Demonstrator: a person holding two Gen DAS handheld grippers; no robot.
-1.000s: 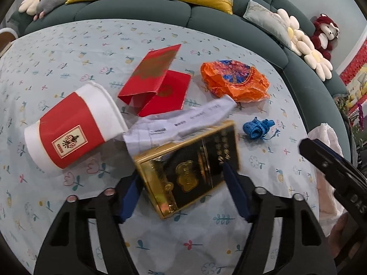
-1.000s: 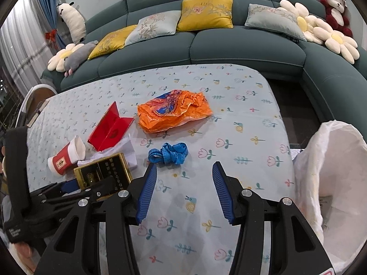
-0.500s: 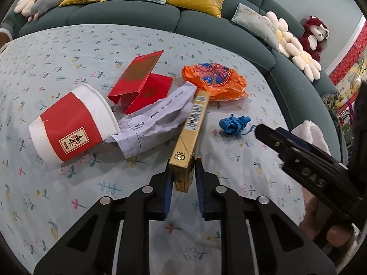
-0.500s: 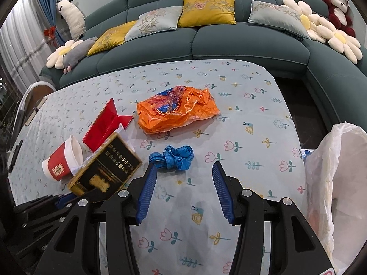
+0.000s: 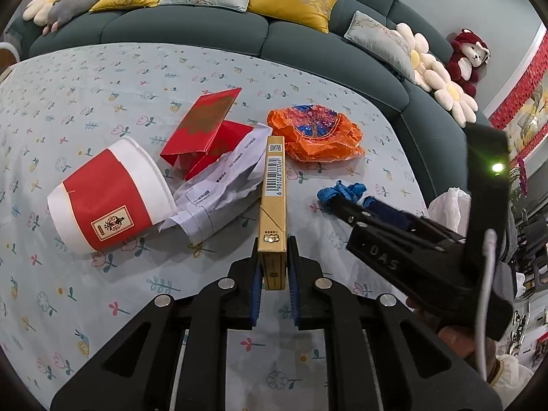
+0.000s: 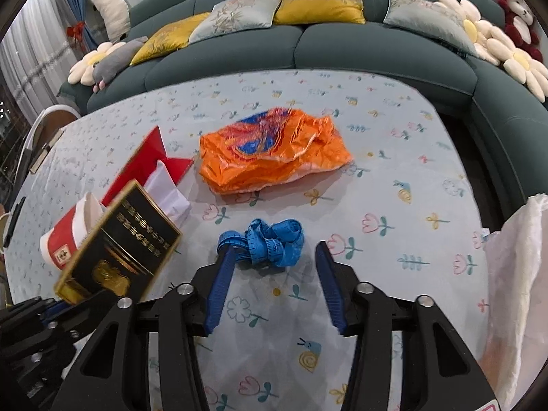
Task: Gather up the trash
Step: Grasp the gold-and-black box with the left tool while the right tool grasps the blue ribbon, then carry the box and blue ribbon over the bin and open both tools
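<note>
L claw (image 5: 273,275) clamped on gold box (image 5: 273,205), lifted off worktop (image 5: 102,85) nr its front edge; R claw (image 6: 274,267) apart, jaws just closing round blue tape wad (image 6: 263,239) w/o pinching yet—centre wad, squeeze fully, then bag (image 6: 513,291) at right edge.

left gripper (image 5: 273,275) clamped, right gripper (image 6: 275,257) closing

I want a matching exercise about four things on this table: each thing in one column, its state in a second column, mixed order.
Things:
1. gold and black flat box
2. blue crumpled ribbon
3. red and white paper cup
4. orange plastic wrapper

States:
A. lying on its side
B. clamped in the left claw
C. crumpled, far behind the ribbon
D. between the open right claw fingers

Pairs: 1-B, 2-D, 3-A, 4-C
</note>
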